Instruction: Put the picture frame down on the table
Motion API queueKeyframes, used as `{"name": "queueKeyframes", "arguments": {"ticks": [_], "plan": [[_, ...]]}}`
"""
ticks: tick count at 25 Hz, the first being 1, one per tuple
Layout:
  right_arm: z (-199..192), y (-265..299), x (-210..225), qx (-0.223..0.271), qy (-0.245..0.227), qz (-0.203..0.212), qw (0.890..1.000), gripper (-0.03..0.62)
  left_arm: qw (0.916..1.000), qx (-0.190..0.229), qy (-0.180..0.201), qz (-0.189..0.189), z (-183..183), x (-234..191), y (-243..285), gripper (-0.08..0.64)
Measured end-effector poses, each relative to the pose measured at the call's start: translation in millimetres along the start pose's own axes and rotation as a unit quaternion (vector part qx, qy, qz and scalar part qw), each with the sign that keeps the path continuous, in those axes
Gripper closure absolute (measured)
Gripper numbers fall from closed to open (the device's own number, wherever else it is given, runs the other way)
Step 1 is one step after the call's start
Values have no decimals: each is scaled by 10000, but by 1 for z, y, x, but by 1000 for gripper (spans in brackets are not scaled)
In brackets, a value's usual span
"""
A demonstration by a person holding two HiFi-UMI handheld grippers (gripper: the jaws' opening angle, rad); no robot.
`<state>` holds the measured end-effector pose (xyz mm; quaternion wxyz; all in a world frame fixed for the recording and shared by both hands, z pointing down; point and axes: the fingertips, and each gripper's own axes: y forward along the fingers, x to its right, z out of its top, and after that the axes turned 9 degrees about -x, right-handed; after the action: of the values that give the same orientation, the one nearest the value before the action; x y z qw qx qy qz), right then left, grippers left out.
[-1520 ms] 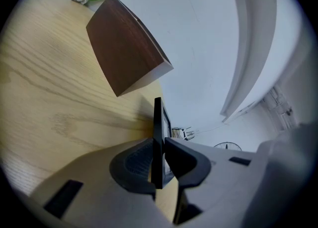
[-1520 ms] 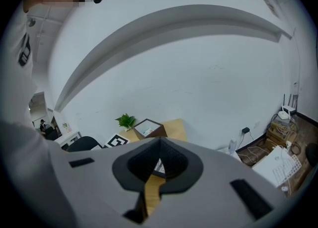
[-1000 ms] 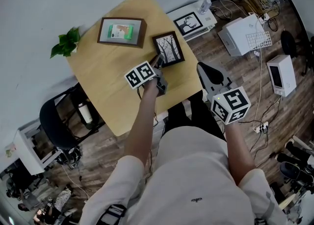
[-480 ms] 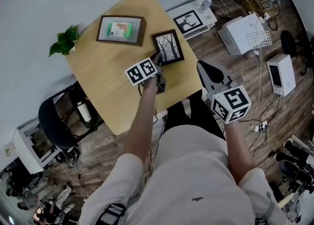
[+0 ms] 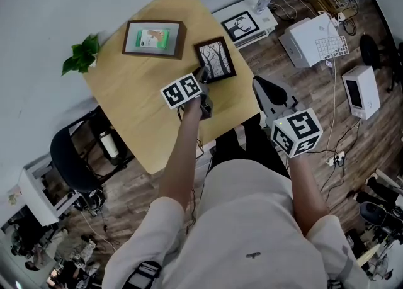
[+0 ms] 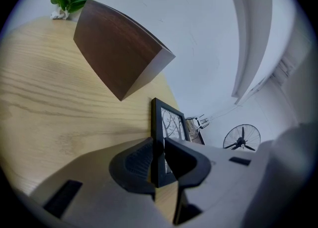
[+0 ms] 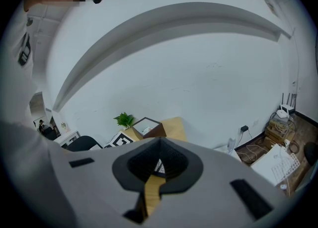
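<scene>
Two jaws of the left gripper are clamped on the frame's near edge, at the table's right side (whether it lies fully flat cannot be told). It should be lowered flat before the grip is released. The right gripper, jaws together and empty, is held off the table's edge.

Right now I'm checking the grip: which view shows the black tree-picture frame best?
The left gripper view: the black frame is close up, its edge pinched in the left claw. The head view shows most of its front from above, smaller. The right gripper view doesn't show it clearly.
</scene>
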<state>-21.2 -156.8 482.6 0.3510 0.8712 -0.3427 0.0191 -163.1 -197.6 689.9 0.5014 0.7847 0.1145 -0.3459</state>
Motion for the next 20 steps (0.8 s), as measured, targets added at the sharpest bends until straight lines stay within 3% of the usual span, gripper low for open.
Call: {"name": "queueKeyframes", "arguments": {"ticks": [20], "plan": [[-5, -20, -12, 145, -57, -25, 9999, 594, 9980, 181, 599, -31, -7, 30, -31, 503]]}}
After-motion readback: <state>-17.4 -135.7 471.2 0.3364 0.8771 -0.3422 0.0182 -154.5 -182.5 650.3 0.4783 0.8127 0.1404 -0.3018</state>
